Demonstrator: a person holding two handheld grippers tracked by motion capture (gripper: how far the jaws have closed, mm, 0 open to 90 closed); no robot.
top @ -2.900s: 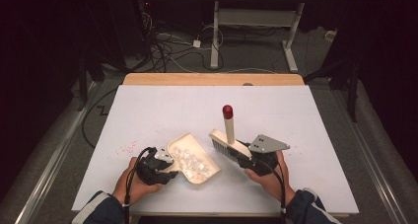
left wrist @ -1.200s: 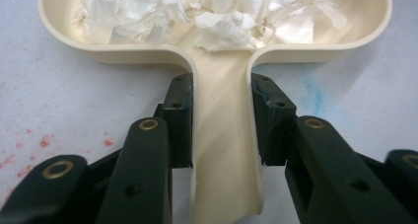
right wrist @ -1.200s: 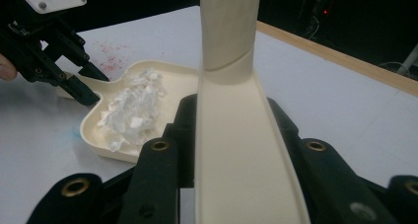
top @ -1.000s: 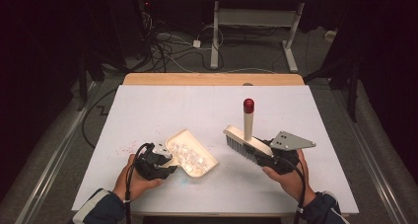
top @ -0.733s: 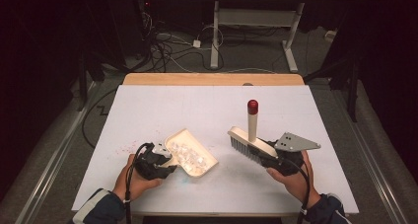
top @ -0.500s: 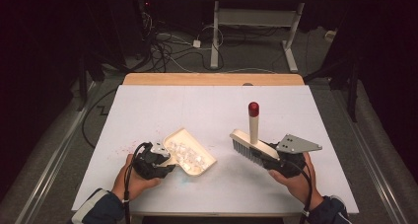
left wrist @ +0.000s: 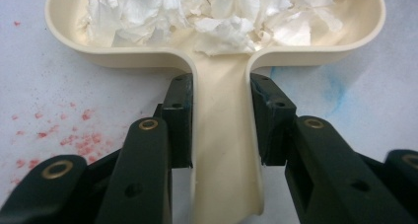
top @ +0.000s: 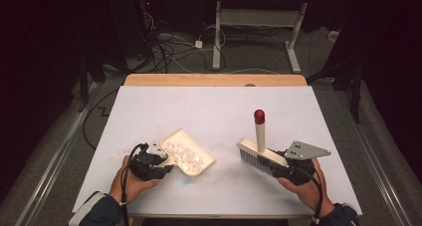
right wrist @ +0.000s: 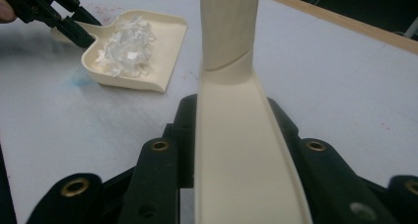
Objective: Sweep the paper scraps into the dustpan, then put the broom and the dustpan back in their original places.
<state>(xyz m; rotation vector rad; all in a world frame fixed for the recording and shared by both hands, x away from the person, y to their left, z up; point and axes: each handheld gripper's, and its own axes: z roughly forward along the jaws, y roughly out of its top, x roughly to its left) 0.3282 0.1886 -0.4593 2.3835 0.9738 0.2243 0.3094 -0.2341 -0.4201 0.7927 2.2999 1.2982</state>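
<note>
A cream dustpan [top: 188, 154] lies on the white table, loaded with white crumpled paper scraps [left wrist: 217, 12]. My left gripper [top: 160, 164] is shut on the dustpan's handle [left wrist: 224, 150], pads pressed on both sides. My right gripper [top: 279, 167] is shut on the cream back of a hand brush [top: 260, 156], whose bristles hang toward the table and whose handle with a red tip [top: 259, 116] stands upright. In the right gripper view the brush back [right wrist: 241, 150] runs between the jaws, with the dustpan [right wrist: 135, 54] and the left gripper [right wrist: 74, 29] beyond at upper left. Brush and dustpan are apart.
The white table top [top: 214, 106] has a wooden strip [top: 214, 79] along its far edge. Faint red specks [left wrist: 59, 135] and a blue smudge [left wrist: 330, 91] mark the surface near the dustpan. Cables and desk legs stand on the dark floor beyond.
My right gripper has carried the brush to the right, away from the dustpan, and slightly toward the front edge. The left gripper and dustpan have stayed put.
</note>
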